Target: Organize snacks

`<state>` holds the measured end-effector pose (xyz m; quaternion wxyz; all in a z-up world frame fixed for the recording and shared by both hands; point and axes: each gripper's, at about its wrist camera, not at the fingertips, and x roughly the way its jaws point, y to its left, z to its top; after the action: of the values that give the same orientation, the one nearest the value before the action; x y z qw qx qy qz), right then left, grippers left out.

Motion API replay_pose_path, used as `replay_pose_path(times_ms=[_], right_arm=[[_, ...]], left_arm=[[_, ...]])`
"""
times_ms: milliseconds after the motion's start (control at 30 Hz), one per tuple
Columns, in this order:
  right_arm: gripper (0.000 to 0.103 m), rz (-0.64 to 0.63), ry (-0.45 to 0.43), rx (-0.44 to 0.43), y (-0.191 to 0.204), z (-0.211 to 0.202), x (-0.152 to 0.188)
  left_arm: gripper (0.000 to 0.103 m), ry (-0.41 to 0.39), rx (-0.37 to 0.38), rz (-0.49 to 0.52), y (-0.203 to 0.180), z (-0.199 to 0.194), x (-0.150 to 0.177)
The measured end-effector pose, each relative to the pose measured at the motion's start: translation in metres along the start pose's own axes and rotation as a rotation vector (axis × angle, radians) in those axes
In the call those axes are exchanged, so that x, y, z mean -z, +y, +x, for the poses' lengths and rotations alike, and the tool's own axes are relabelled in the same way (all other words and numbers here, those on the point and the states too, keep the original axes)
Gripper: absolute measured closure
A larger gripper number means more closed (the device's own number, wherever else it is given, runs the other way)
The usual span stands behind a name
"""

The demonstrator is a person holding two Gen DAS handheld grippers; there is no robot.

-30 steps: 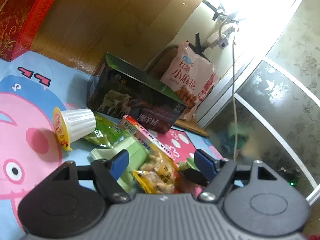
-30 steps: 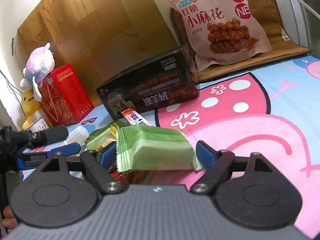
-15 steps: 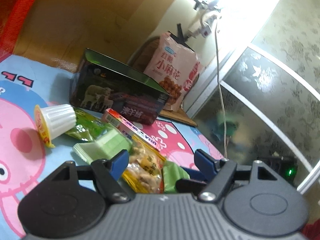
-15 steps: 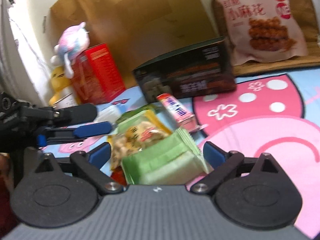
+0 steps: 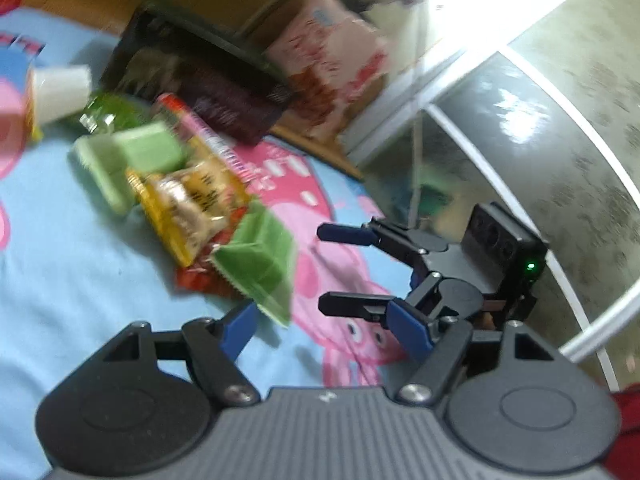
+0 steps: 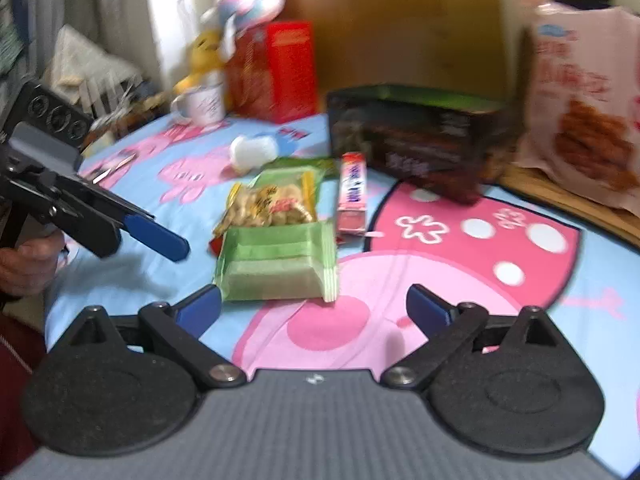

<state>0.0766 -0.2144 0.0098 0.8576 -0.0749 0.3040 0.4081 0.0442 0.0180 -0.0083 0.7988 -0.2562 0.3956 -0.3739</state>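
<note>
Both tongs are spread and hold nothing: the right tongs (image 6: 314, 306) gape just short of the green wafer pack (image 6: 276, 266), the left tongs (image 5: 324, 326) hover beside it. The pack lies flat on the cartoon-print sheet (image 6: 460, 280), long axis across the right tongs' view, touching the yellow nut bag (image 6: 272, 204). Beyond it the pink bar (image 6: 352, 196) points toward the dark box (image 6: 412, 140). Snacks lie heaped; sorting looks barely begun.

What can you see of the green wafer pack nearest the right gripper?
The green wafer pack is a flat, rectangular, pale green foil-like wrapper with crimped ends. It lies flat on the cartoon mat, its far edge overlapping the yellow snack bag. It sits just ahead of the open right gripper, untouched by either pad.
</note>
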Motion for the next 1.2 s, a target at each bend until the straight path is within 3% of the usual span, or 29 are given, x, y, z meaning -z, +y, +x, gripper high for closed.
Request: replay_pose_path(times_ms=[67, 167, 200, 267, 467, 667, 700, 767, 867, 933, 1033, 1067, 1100, 1200], right_arm=[[0.009, -0.019, 0.022, -0.052, -0.007, 0.015, -0.006], [0.025, -0.063, 0.038, -0.111, -0.009, 0.030, -0.009], [0.038, -0.084, 0.037, -0.129, -0.006, 0.031, -0.010], [0.046, -0.111, 0.026, -0.140, -0.002, 0.029, -0.008], [0.053, -0.010, -0.077, -0.160, -0.010, 0.010, -0.007], [0.057, 0.012, -0.209, -0.121, -0.020, 0.000, -0.041], [0.073, 0.011, -0.214, -0.128, -0.023, 0.002, -0.047], [0.081, 0.034, -0.205, -0.147, -0.030, 0.006, -0.052], [0.077, 0.038, -0.220, -0.046, -0.034, 0.007, -0.049], [0.072, 0.109, -0.223, -0.046, -0.046, 0.003, -0.040], [0.051, 0.134, -0.202, -0.022, -0.049, -0.005, -0.021], [0.037, 0.137, -0.192, -0.023, -0.046, -0.006, -0.015], [0.030, 0.137, -0.181, -0.023, -0.042, -0.007, -0.009], [0.026, 0.107, -0.129, -0.021, -0.028, 0.003, 0.000]], left_arm=[[0.031, 0.010, -0.024, -0.042, 0.005, 0.006, -0.004], [0.052, 0.031, -0.036, -0.086, 0.010, 0.018, -0.009], [0.060, 0.028, -0.035, -0.094, 0.012, 0.019, -0.010], [0.075, 0.037, -0.044, -0.102, 0.015, 0.020, -0.012], [0.076, 0.039, -0.029, -0.031, -0.005, 0.013, -0.021], [0.077, 0.007, -0.041, 0.127, -0.035, 0.015, -0.062], [0.076, -0.011, -0.069, 0.150, -0.036, 0.017, -0.070], [0.076, -0.022, -0.075, 0.128, -0.031, 0.018, -0.079], [0.076, -0.051, -0.069, 0.086, -0.022, 0.009, -0.079], [0.075, -0.050, -0.078, 0.067, -0.016, 0.005, -0.074], [0.071, -0.026, -0.085, 0.041, -0.007, 0.005, -0.071], [0.067, -0.018, -0.083, 0.039, -0.005, 0.008, -0.071], [0.065, -0.009, -0.082, 0.039, -0.006, 0.013, -0.072], [0.060, 0.022, -0.067, 0.072, -0.012, 0.032, -0.077]])
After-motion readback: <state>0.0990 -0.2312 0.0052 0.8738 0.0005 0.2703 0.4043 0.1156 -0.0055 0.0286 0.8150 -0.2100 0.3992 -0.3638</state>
